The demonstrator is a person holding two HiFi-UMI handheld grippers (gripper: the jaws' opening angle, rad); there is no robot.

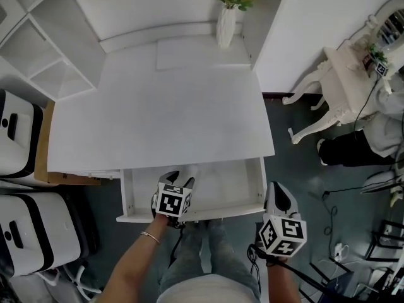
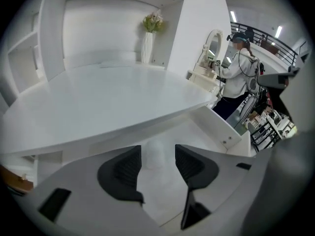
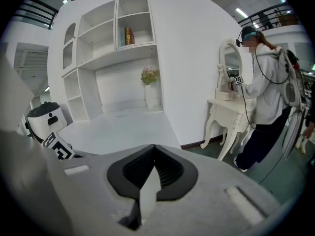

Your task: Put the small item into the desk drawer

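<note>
Hard to see: The small item point(image 2: 153, 155) is a pale rounded lump, white on the white floor of the drawer point(image 1: 251, 180), and what it is cannot be told. In the head view it is no more than a faint shape just past the tips of the left gripper point(image 1: 180, 180), whose body also covers part of the drawer floor. The rear of the drawer runs under the top of the desk point(image 1: 164, 106) and is out of sight.
Item and tool: In the left gripper view the item lies on the drawer floor. It shows in the gap between the two dark pads point(image 2: 123, 168), a little beyond them and touching neither.
Left gripper: Held over the open drawer and angled down, with its jaws spread wide, released and gripping nothing.
Right gripper point(image 3: 155, 165): Held out past the drawer's right front corner, over the dark floor. Its jaws are pressed together with nothing between them.
Background: A vase of flowers point(image 1: 226, 23) stands at the back of the desk. A person point(image 3: 268, 82) stands at a white dressing table point(image 3: 231, 107) off to the right.
</note>
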